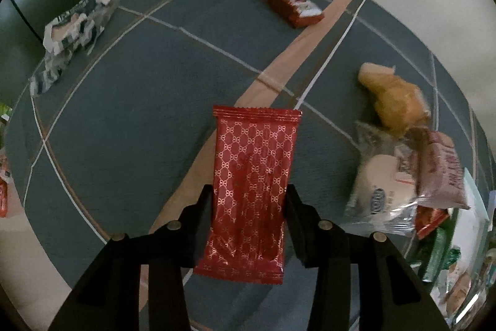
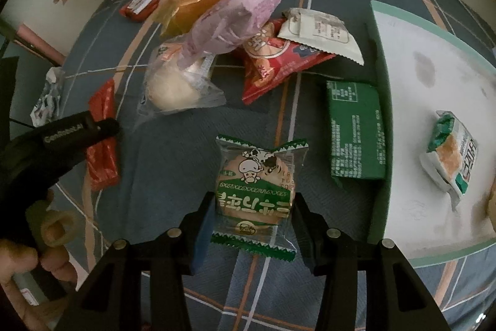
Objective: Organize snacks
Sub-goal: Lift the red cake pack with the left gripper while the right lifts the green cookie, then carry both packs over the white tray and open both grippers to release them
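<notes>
My left gripper points down at the blue checked cloth and is shut on a long red packet with a gold pattern; both fingers press its lower sides. The same red packet shows in the right wrist view, under the left gripper's black finger. My right gripper is shut on a clear packet with green ends and a cartoon cow, which holds a round biscuit.
A white tray with a green rim lies at the right and holds a green-and-white packet. A green packet lies beside it. A heap of bags sits behind. A small red packet and a black-and-white wrapper lie farther off.
</notes>
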Demonstrator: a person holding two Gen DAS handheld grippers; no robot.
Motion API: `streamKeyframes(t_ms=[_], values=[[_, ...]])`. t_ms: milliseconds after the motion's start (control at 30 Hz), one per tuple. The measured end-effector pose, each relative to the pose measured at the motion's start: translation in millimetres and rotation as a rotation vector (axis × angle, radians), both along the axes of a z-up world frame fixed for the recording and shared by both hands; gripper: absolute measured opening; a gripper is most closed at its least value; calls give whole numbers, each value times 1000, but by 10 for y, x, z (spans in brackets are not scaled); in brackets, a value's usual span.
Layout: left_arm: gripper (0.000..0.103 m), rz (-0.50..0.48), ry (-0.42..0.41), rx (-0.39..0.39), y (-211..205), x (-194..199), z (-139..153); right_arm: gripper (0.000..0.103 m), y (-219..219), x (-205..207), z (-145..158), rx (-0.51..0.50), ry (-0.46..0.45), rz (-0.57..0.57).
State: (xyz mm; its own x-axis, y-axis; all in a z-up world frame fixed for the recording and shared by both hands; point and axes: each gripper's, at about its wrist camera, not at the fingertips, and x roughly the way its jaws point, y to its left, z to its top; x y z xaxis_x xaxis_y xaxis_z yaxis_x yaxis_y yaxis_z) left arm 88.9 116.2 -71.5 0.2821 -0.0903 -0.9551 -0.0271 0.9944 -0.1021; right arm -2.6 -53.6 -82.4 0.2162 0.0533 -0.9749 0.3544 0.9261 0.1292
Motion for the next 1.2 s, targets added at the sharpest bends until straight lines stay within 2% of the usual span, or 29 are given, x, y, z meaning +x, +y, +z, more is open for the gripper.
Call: streamKeyframes(t_ms=[200,333,533,900,1200], values=[[46,-15,-70,-43,27,-165,330,51,-69,-44,142,17,-25,-28],[46,-42,-128,-59,-129,-218,623,51,-192,-118,310,34,-61,-67],[46,-173,-187,-88,-793,-359,957,51,-589,-279,642,-10,-133,-164],[46,-441,-140,-84,-2128,-657,966,51,-1693,-713,819,-64,-168,-421],[46,-597,-145,-41,-2915,-770,728,51,-2209,-863,749,-79,-187,-536]])
